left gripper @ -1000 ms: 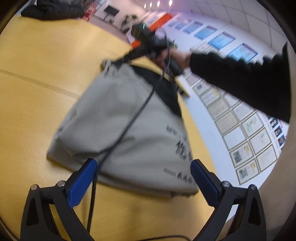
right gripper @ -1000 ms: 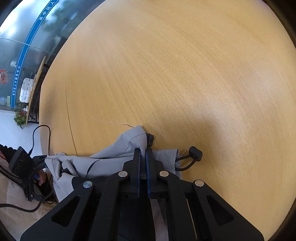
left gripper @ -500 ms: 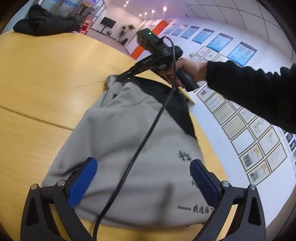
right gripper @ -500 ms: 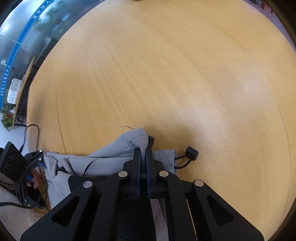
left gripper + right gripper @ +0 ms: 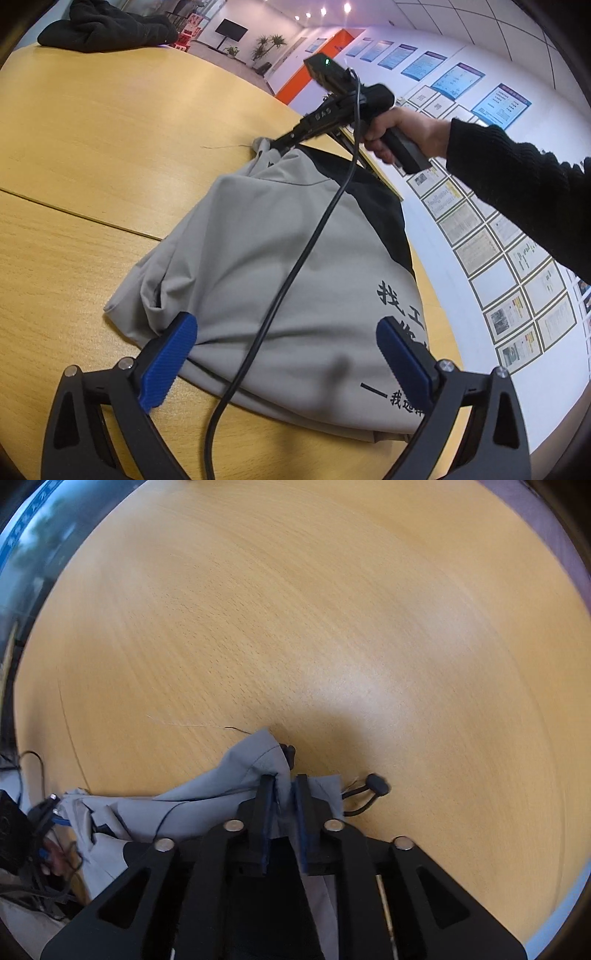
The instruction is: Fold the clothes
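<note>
I've got a wooden table point(image 5: 92, 122) w/ a seam line across it. Black bundle of cloth point(image 5: 107, 27) at the table's far edge. Beyond the table: white wall w/ rows of framed papers point(image 5: 517, 266), blue posters point(image 5: 458, 81) higher up, orange panel point(image 5: 314, 66), wall screen point(image 5: 231, 31), potted plants point(image 5: 269, 44) at the back. Ceiling spotlights point(image 5: 323, 11) on above the table's far end.

Black gripper frames point(image 5: 286, 354) with ribbed blue fingers point(image 5: 168, 363), silver screws, black cable, black knit sleeve point(image 5: 524, 195).
</note>
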